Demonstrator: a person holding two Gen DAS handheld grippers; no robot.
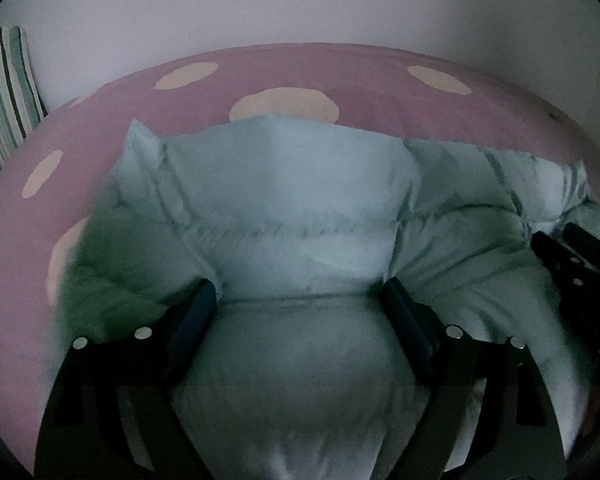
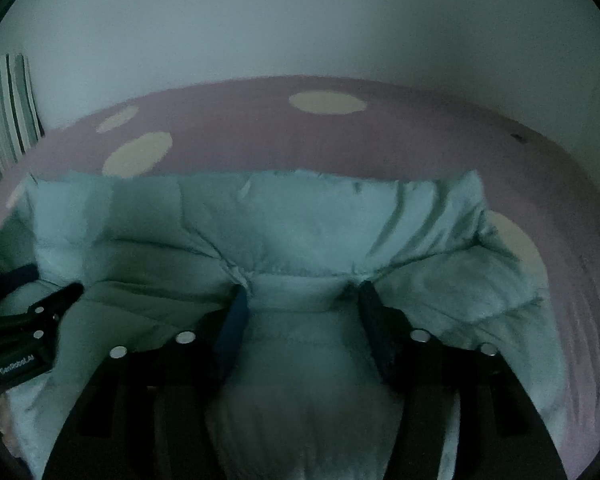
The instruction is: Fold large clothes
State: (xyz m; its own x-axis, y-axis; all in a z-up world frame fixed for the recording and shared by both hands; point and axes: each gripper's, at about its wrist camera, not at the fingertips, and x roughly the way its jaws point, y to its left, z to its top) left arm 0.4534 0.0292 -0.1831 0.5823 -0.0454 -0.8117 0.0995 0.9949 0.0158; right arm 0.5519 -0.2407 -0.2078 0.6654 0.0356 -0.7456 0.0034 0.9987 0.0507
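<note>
A pale mint puffer jacket lies bunched on a pink bedspread with cream dots. My left gripper stands with its jaws wide. A puffy fold of the jacket bulges up between its fingers and fills the gap. My right gripper has a narrower fold of the jacket gathered between its pads, and seams pull in toward both tips. Each gripper shows at the edge of the other's view: the right gripper and the left gripper.
A pale wall rises right behind the bed. A striped cushion leans against it at the far left. Bare bedspread shows beyond the jacket and to both sides. The light is dim.
</note>
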